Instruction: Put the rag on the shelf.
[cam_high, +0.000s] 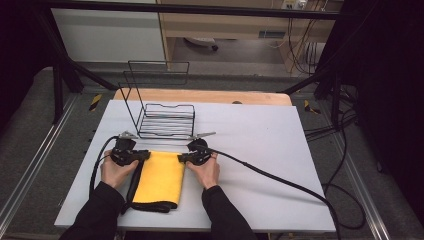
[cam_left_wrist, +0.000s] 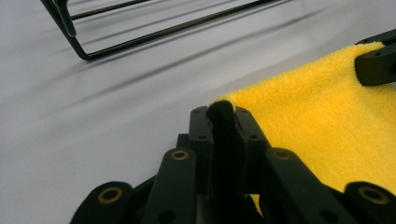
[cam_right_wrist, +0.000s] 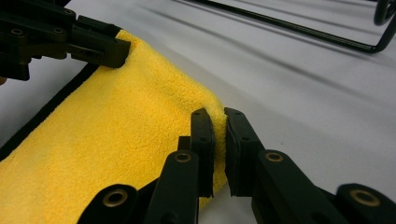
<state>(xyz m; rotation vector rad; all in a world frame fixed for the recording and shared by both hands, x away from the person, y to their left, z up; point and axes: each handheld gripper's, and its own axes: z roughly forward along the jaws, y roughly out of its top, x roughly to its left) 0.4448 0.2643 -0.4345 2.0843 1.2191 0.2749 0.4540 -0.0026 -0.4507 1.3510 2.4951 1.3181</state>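
Observation:
A yellow cloth (cam_high: 160, 177) with a black border lies flat on the white table top (cam_high: 260, 145), close to the front edge. My left gripper (cam_high: 145, 155) is shut on the cloth's far left corner; in the left gripper view the black border (cam_left_wrist: 220, 109) is pinched between the jaws (cam_left_wrist: 222, 116). My right gripper (cam_high: 181, 158) is shut on the far right corner, where a yellow fold (cam_right_wrist: 212, 107) sits squeezed between the pads (cam_right_wrist: 218, 121). Each gripper view also shows the other gripper at the opposite corner: the right gripper (cam_left_wrist: 376, 63) and the left gripper (cam_right_wrist: 100, 49).
A black wire rack (cam_high: 165, 120) stands just beyond the cloth, with a tall wire back at its left. Cables trail from both grippers, the right one (cam_high: 280, 177) running across the table to its right edge. A wooden board (cam_high: 200, 96) borders the far side.

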